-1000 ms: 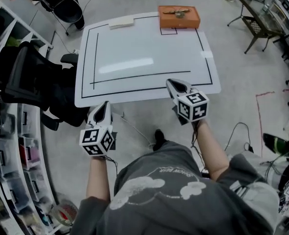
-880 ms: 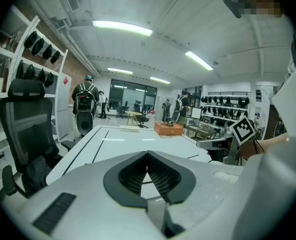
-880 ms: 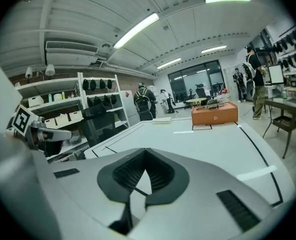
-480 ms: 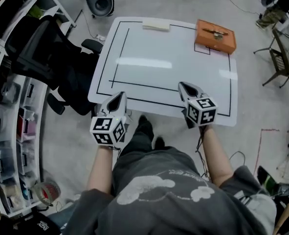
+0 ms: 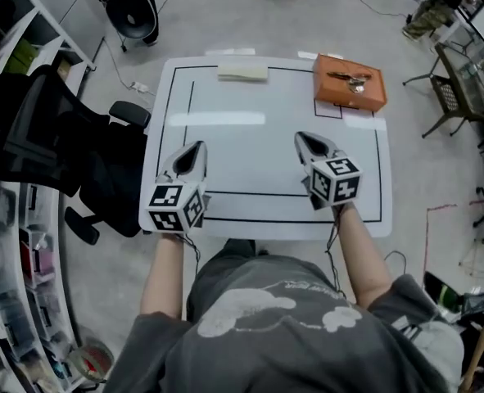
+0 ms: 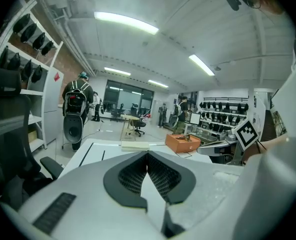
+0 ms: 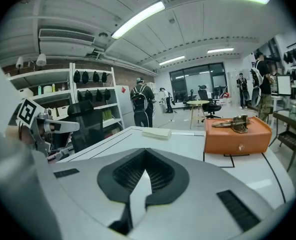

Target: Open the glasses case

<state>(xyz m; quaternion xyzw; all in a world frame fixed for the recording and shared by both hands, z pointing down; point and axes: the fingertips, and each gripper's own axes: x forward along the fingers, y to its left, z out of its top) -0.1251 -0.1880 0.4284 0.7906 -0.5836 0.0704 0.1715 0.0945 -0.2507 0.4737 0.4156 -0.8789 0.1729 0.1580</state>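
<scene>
**Both grippers closed and empty**

The fingers of the left gripper [image 5: 194,148] are pressed together and hold nothing, and the right gripper [image 5: 303,137] is the same. Both are over the near half of the white worktop [image 5: 250,150]. The orange glasses case [image 5: 340,98] lies at the far right corner, well apart from them.

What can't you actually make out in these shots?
- Metal item on the orange box: too small in every view to identify.
- Cream flat object at the table's far edge: too small to identify.
- Orange box's back side: faces away in all views.
</scene>
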